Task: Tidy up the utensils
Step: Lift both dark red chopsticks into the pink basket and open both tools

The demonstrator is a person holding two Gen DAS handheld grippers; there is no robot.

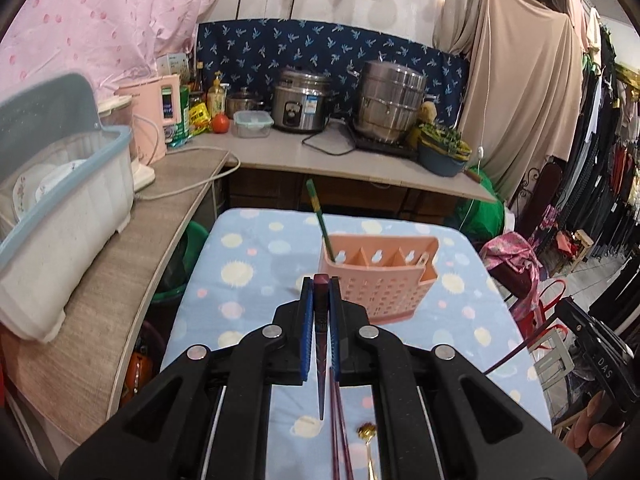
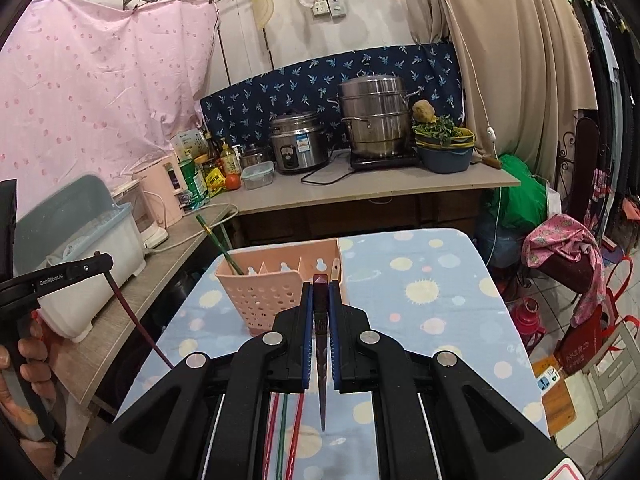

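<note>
Maroon chopstick [image 1: 321, 320] clenched in left claw [image 1: 321, 286] — another [image 2: 321, 320] in right claw [image 2: 321, 286].

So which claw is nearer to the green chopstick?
Left. The left claw sits just before the green chopstick; the right claw is by the holder's other end.

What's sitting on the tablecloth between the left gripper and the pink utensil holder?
Nothing; in the left wrist view only bare dotted tablecloth separates the left gripper from the pink utensil holder.
</note>
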